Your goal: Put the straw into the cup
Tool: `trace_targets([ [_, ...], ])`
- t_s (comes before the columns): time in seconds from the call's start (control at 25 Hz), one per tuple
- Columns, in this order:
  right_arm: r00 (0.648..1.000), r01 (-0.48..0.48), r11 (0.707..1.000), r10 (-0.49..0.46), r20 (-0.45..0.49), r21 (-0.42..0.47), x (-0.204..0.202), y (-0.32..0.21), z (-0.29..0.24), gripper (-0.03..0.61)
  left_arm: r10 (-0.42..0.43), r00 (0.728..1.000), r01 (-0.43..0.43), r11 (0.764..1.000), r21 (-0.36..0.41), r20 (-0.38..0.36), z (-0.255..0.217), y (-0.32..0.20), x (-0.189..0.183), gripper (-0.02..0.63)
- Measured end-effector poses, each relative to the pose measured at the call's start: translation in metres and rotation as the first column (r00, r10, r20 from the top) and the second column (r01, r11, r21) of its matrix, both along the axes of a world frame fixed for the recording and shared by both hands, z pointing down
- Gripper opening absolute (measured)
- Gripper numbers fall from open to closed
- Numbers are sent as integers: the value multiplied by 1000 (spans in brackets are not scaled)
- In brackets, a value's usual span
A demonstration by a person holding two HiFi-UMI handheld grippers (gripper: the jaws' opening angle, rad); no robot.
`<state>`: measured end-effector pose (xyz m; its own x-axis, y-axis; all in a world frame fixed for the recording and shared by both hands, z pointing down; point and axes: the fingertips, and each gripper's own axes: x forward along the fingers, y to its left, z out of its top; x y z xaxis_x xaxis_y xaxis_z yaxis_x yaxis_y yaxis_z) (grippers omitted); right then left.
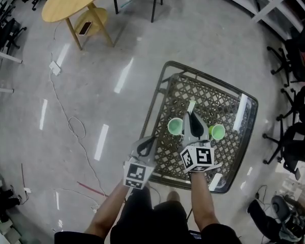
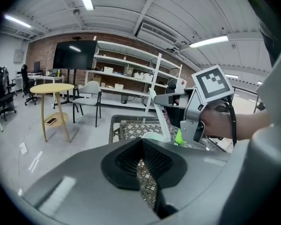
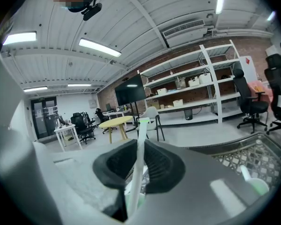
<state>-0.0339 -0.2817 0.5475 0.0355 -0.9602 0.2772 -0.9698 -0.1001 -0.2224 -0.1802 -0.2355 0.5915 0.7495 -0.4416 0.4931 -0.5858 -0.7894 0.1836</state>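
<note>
Pinched near its lower part, the white straw stands almost upright above the mesh worktop, just beside the nearer green cup and not yet in it; a second green cup sits to the right. Coming down off-centre, its tip could catch the rim and tip the unsteadied cup. The right hand-held gripper is partly closed, grasping the straw; the left hand-held gripper is clenched, empty.
</note>
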Motion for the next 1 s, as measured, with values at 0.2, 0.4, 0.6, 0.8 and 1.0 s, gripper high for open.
trace_targets([
  [0.2, 1000, -27, 1000, 27, -2, 1, 2, -8, 16, 51, 6, 1000, -6, 1000, -23, 2, 14, -4, -4, 6],
  [0.4, 999, -37, 999, 37, -7, -1, 1, -10, 30, 51, 15, 1000, -15, 999, -36, 1, 25, -4, -7, 6],
  [0.6, 999, -38, 999, 38, -15, 1, 0, -10, 38, 52, 19, 1000, -19, 999, -46, 2, 31, -3, -9, 6],
  [0.8, 999, -36, 999, 36, -4, 3, -1, -9, 41, 52, 21, 1000, -20, 999, -51, 7, 32, 1, -11, 6],
  [1.0, 1000, -24, 1000, 24, 4, -2, -4, -8, 42, 58, 16, 1000, -16, 999, -45, 7, 30, 0, -13, 6],
])
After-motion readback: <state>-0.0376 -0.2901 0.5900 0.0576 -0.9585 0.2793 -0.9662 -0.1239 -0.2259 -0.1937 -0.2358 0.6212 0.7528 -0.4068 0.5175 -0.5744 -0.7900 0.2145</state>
